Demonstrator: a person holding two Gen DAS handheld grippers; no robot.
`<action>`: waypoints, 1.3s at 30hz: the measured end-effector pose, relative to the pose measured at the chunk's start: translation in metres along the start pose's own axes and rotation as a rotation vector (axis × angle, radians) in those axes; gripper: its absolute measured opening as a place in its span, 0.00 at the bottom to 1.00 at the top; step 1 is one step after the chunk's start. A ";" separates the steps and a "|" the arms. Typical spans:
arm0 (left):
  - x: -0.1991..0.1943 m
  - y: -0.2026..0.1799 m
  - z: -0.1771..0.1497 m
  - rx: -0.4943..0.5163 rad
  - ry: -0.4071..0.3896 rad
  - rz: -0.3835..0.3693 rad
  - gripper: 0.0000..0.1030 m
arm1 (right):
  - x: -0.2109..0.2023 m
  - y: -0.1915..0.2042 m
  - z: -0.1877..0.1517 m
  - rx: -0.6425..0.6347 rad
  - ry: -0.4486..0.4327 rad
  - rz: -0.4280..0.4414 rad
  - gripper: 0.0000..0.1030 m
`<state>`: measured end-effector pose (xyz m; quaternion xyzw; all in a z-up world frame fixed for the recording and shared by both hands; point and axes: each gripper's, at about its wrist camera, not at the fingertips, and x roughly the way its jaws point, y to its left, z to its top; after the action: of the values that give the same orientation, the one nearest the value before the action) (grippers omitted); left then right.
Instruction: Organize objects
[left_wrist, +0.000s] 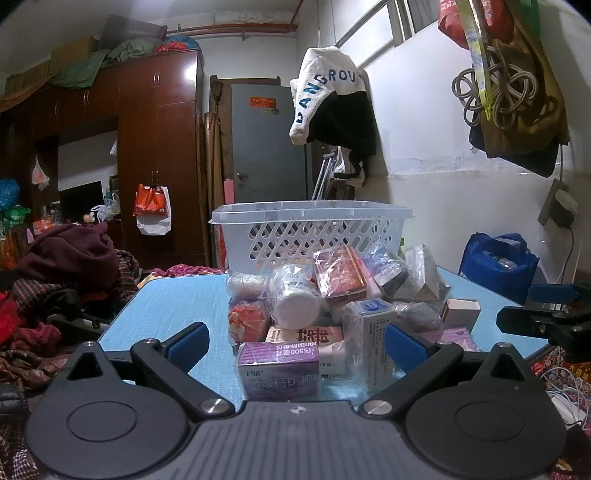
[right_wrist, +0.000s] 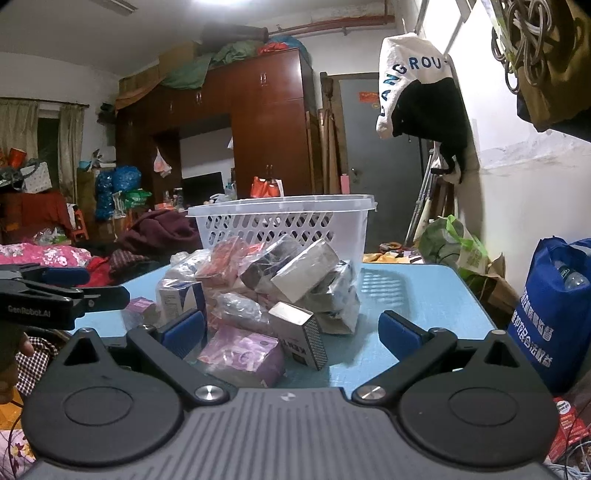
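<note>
A pile of medicine boxes and plastic-wrapped packets lies on a blue table (left_wrist: 166, 306). A purple box (left_wrist: 279, 369) lies at the front of the pile, a white jar (left_wrist: 295, 302) above it. A white perforated basket (left_wrist: 314, 229) stands behind the pile. My left gripper (left_wrist: 293, 345) is open, low at the table's near edge, its jaws either side of the purple box without touching. My right gripper (right_wrist: 291, 332) is open, with a pink-purple box (right_wrist: 243, 356) and a grey box (right_wrist: 301, 334) between its jaws. The basket (right_wrist: 280, 221) stands behind that pile too.
A bed with heaped clothes (left_wrist: 70, 258) lies left of the table. A blue bag (right_wrist: 554, 314) stands at the right by the white wall. A brown wardrobe (left_wrist: 155, 147) and a grey door (left_wrist: 266, 144) are at the back. Clothes hang from the wall (left_wrist: 332, 103).
</note>
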<state>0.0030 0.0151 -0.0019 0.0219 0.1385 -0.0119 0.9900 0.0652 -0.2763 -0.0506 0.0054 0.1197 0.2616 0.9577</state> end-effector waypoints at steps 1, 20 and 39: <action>0.000 0.000 0.000 -0.001 0.001 -0.001 0.99 | 0.000 0.000 0.000 -0.001 0.001 0.001 1.00; 0.003 -0.001 -0.001 0.000 0.012 -0.006 0.99 | -0.001 0.002 -0.001 -0.004 0.003 0.007 1.00; 0.006 0.000 -0.003 0.000 0.017 -0.004 0.99 | -0.002 0.005 -0.002 -0.016 0.002 0.020 1.00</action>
<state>0.0075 0.0148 -0.0066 0.0215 0.1470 -0.0138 0.9888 0.0607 -0.2730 -0.0515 -0.0014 0.1187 0.2720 0.9549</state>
